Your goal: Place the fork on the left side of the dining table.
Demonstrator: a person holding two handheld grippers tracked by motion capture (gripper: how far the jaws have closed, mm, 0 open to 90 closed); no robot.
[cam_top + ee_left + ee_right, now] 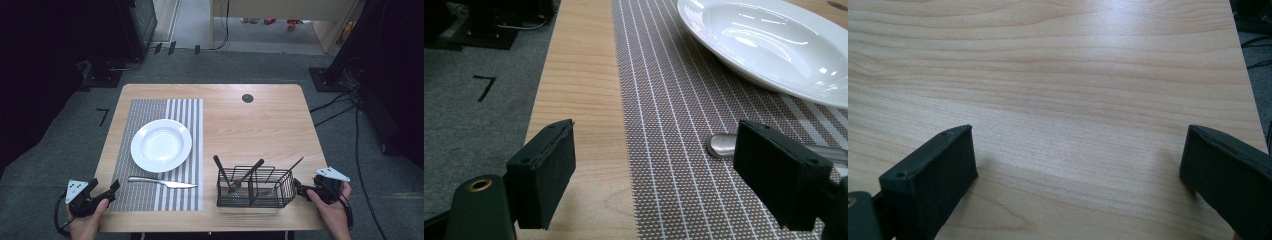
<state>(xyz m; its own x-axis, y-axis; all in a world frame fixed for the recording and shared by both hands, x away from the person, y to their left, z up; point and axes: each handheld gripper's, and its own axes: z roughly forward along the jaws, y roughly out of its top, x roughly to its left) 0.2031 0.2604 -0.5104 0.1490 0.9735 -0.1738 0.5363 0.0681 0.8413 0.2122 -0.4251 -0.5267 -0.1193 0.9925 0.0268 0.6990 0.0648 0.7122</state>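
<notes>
Taking the white plate (161, 145) as the landmark: nearest the person, the left gripper (102, 192) sits at the table's (260, 115) near left corner, nearer than the plate and to its left, held in a hand (86, 225). Its jaws stand wide apart with nothing between them; in the left gripper view (654, 175) they straddle the left edge of the striped placemat (664, 125), one over bare wood, the other over the mat.

The right gripper (303, 191) is at the near right edge, well to the right of the plate, in the other hand (334, 212). Its jaws are also spread wide and empty over bare wood (1063, 100) in the right gripper view (1075, 170). It lies just beside the right end of a black wire basket (254, 187).

The basket stands right of the plate and nearer, off the mat, holding several utensils (240, 177) with dark handles leaning up and out.

A knife (162, 182) lies flat on the placemat (150, 200) just on the near side of the plate, blade pointing toward the basket. In the left gripper view its handle end (721, 145) shows near the right jaw.

The plate rests on the mat, empty. Beyond it and far to its right, a dark round hole (247, 98) sits near the table's far edge.
</notes>
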